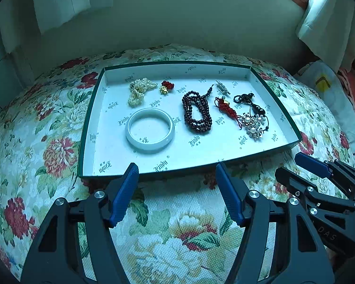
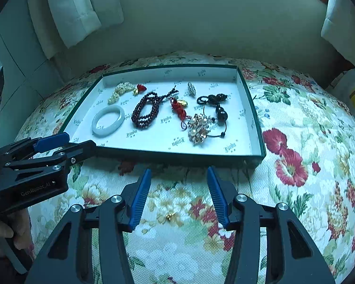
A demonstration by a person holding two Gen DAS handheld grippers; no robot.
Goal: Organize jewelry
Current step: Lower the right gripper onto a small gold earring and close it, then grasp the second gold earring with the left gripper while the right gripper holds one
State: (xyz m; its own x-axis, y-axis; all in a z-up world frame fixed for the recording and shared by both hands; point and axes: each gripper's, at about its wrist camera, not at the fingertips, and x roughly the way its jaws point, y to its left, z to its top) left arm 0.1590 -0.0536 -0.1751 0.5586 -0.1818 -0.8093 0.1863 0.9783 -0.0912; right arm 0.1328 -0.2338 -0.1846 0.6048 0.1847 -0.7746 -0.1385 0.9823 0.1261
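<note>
Hovering side by side before tray (image 1: 275, 99) — left gripper (image 1: 177, 172), right gripper (image 2: 178, 174) agape, empty.

1. I see a floral bedspread (image 1: 182, 241) covering the bed.
2. Pale curtains (image 2: 80, 11) hang behind it, against the wall.
3. A white bag with a yellow mark (image 1: 323, 84) sits just beside the bed, far right.

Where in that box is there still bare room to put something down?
Bare floor runs along the near wall of the box, in front of the bangle and dark beads, and in the far-left corner. The right side is crowded, around the pearl cluster.
</note>
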